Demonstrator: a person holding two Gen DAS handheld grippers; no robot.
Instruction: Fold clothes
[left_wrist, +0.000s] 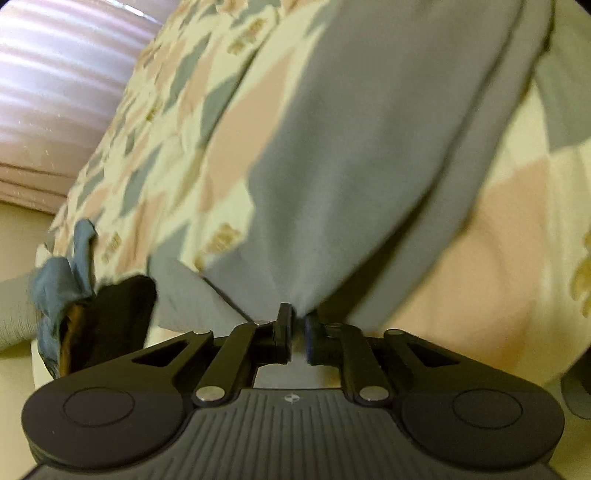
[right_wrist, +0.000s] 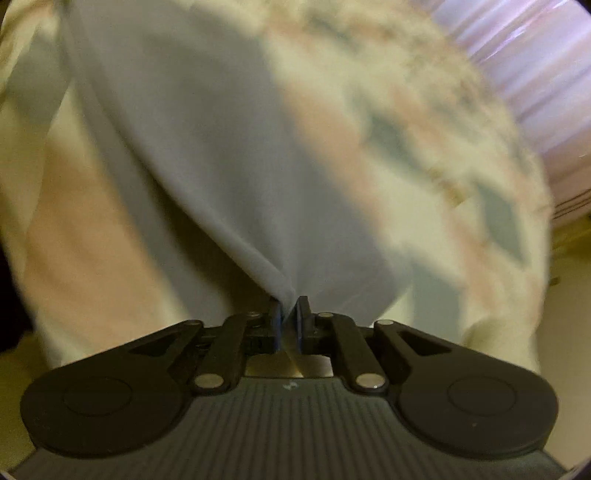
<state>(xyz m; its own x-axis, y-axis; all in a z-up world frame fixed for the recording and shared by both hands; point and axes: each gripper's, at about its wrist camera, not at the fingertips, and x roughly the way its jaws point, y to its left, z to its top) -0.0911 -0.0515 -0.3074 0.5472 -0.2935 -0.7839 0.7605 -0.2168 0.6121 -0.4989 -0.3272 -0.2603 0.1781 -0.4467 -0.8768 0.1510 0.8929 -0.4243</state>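
At lower left, only the left wrist view shows a crumpled blue-and-black clothes pile (left_wrist: 74, 295); its left gripper (left_wrist: 297, 317) pinches the grey garment (left_wrist: 369, 147) spread up-frame over a patterned bed (left_wrist: 166, 129). The blurred right view shows the right gripper (right_wrist: 289, 308) clamped on that garment's fold

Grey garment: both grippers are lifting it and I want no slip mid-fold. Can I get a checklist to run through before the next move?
1. Left gripper pinching the grey garment: ok, cloth gathered at its tips.
2. Right gripper pinching the grey garment: ok, jaws closed on a fold.
3. Depth of each bite: cannot tell.
4. Garment free of the blue and black clothes at the bed edge: ok, they lie apart.
5. Patterned bedspread not caught too: cannot tell, views blurred.
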